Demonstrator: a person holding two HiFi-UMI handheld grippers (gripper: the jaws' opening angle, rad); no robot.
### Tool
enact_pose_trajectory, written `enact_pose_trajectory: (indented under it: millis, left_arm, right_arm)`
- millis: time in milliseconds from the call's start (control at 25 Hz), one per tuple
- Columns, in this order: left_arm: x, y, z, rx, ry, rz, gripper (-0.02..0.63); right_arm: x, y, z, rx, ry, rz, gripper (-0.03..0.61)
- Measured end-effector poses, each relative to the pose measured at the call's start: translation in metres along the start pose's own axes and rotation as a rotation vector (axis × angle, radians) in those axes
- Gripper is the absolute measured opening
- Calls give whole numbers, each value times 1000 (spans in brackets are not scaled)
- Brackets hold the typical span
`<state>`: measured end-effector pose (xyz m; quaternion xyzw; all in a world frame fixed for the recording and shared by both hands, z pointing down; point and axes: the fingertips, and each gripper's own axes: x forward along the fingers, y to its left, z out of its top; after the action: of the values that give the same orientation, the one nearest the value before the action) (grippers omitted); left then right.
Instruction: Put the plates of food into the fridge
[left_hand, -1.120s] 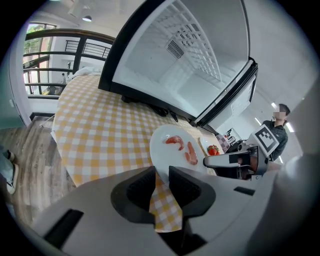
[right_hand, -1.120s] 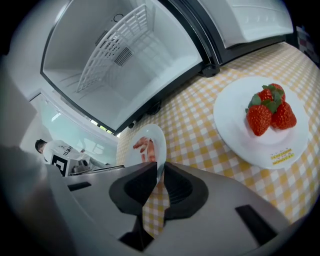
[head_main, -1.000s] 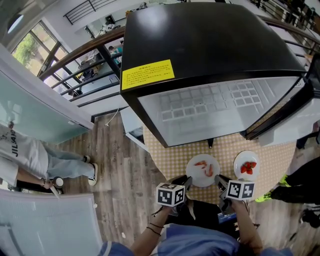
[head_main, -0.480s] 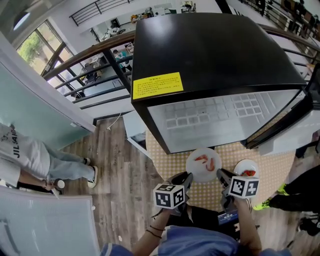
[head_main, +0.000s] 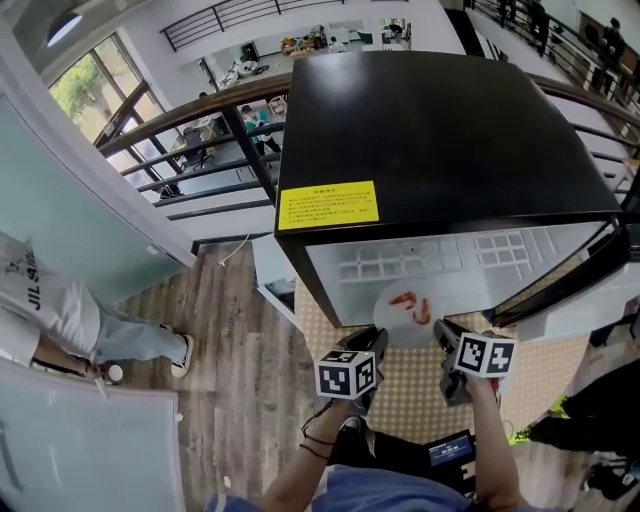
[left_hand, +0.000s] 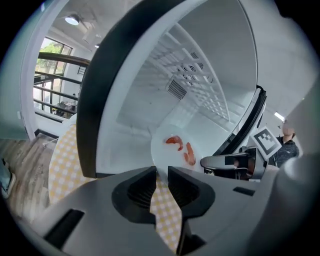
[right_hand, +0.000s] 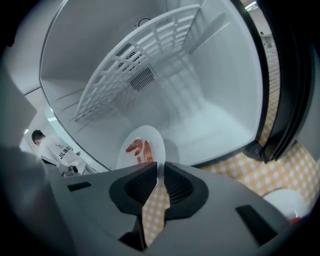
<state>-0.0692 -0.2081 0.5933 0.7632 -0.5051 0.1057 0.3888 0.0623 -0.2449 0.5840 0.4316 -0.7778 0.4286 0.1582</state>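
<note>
A white plate of shrimp (head_main: 408, 310) hangs at the mouth of the open black fridge (head_main: 440, 130), held by both grippers. My left gripper (head_main: 377, 341) pinches its near-left rim; its jaws have just been closing, with that rim between them. My right gripper (head_main: 441, 336) is shut on the near-right rim. In the left gripper view the plate (left_hand: 175, 149) lies just past the left gripper (left_hand: 160, 173), with the right gripper (left_hand: 220, 161) beside it. The right gripper view has the plate (right_hand: 142, 146) over the white fridge floor, ahead of the right gripper (right_hand: 160, 169).
A second white plate (right_hand: 286, 203) with red food sits on the yellow checked tablecloth (head_main: 410, 392) at my right. A wire shelf (right_hand: 135, 65) spans the fridge's upper part. The fridge door (head_main: 590, 275) stands open on the right. A person (head_main: 45, 305) stands on the wooden floor at left.
Both grippers have lifted the shrimp plate off the table and carried it forward to the fridge opening. The second plate has dropped out of the head view.
</note>
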Motion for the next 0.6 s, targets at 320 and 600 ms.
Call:
enact_pose_trajectory:
  millis: [320,600]
  left_arm:
    - [32,15,29,-33,0,53,82]
    - [50,18,42,-53,3,90,83]
  right_arm:
    - [40,-12,42,-30,6,-4,56]
    - [62,-23,64,-43,27,-13,56]
